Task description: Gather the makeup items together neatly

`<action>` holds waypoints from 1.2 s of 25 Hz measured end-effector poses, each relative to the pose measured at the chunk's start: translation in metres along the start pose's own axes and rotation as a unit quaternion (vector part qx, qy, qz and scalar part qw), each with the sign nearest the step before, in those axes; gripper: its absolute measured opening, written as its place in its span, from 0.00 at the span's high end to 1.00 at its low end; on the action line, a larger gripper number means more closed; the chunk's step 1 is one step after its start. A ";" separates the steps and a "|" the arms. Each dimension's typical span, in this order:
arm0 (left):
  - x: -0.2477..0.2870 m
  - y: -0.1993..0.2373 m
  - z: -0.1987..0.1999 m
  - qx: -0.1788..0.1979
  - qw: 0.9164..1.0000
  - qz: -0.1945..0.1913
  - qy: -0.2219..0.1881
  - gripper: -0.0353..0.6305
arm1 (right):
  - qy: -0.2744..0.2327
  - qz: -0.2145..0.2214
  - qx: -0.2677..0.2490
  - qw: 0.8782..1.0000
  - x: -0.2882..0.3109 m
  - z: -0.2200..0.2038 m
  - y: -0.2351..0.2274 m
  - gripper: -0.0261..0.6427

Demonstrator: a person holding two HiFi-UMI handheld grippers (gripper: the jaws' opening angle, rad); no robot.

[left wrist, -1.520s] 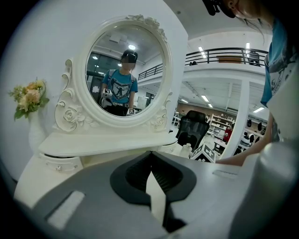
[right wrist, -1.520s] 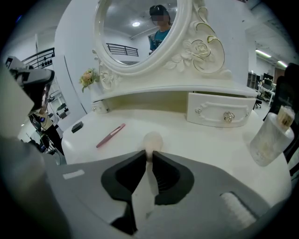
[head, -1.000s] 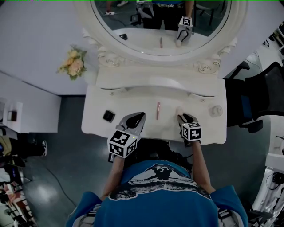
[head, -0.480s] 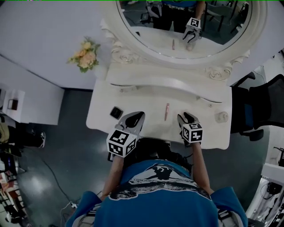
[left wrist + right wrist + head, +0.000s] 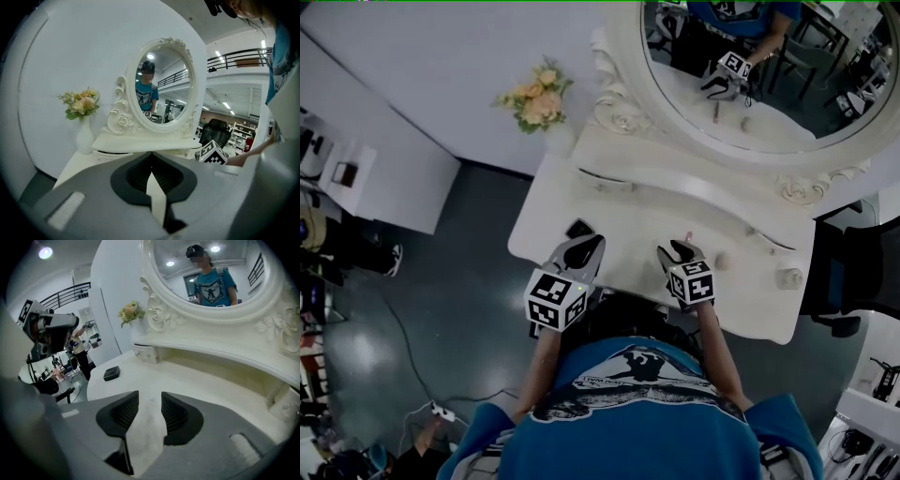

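Note:
On the white vanity table (image 5: 553, 220) lie a small black compact (image 5: 579, 228), a thin pink stick (image 5: 687, 236) and two small round cream pots (image 5: 723, 261) (image 5: 787, 278). My left gripper (image 5: 586, 246) hovers just in front of the compact, its jaws shut with nothing in them (image 5: 151, 154). My right gripper (image 5: 675, 251) is by the near end of the pink stick. Its jaws (image 5: 150, 399) are open and have just been opening a little, with only bare tabletop between them. The compact (image 5: 111, 373) also shows far left in the right gripper view.
A large oval mirror (image 5: 750, 75) in an ornate white frame rises behind the table. A white vase of flowers (image 5: 539, 103) stands at the back left corner. Dark floor lies left of the table and a black office chair (image 5: 862, 272) to the right.
Both grippers have moved left along the table. The left one now sits by the black compact. The right one has left the cream pot and reached the pink stick.

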State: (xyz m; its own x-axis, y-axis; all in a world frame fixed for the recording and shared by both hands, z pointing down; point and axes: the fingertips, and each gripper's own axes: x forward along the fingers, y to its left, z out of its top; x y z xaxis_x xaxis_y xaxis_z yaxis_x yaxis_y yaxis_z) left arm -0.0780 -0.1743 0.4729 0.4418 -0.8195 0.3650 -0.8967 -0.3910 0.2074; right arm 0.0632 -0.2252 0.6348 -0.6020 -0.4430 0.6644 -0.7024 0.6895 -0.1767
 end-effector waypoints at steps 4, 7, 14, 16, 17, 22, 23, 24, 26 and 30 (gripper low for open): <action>-0.019 0.028 -0.003 -0.010 1.000 0.026 -0.003 0.93 | 0.008 0.035 -0.032 0.999 0.030 0.018 0.039 0.73; -0.032 0.047 -0.006 -0.017 0.999 0.042 -0.004 0.93 | 0.012 0.060 -0.057 0.996 0.053 0.032 0.069 0.72; -0.056 0.079 -0.013 -0.025 0.998 0.062 -0.003 0.93 | 0.027 0.107 -0.115 0.987 0.102 0.054 0.131 0.67; -0.062 0.085 -0.016 -0.027 0.997 0.067 -0.002 0.93 | 0.034 0.112 -0.124 0.985 0.112 0.056 0.144 0.64; -0.064 0.089 -0.017 -0.028 0.997 0.069 -0.001 0.93 | 0.037 0.113 -0.128 0.985 0.117 0.056 0.149 0.62; -0.076 0.105 -0.019 -0.032 0.996 0.081 -0.002 0.93 | 0.065 0.116 -0.144 0.981 0.141 0.053 0.168 0.50; -0.078 0.108 -0.020 -0.033 0.996 0.083 -0.002 0.93 | 0.073 0.117 -0.149 0.979 0.145 0.050 0.171 0.48; -0.080 0.110 -0.020 -0.034 0.996 0.085 -0.003 0.93 | 0.082 0.118 -0.155 0.977 0.149 0.048 0.173 0.48; -0.083 0.114 -0.021 -0.036 0.995 0.089 -0.003 0.93 | 0.098 0.116 -0.168 0.974 0.156 0.040 0.175 0.48; -0.083 0.118 -0.021 -0.037 0.995 0.089 -0.002 0.93 | 0.084 0.106 -0.169 0.976 0.160 0.034 0.172 0.49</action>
State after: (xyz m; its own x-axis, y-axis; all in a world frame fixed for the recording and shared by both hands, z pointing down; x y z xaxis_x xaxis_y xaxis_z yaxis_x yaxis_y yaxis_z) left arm -0.2195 -0.1436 0.4862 0.2767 -0.8748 0.3976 -0.9560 -0.2085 0.2065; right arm -0.1667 -0.1971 0.6856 -0.6294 -0.1897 0.7536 -0.3867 0.9176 -0.0921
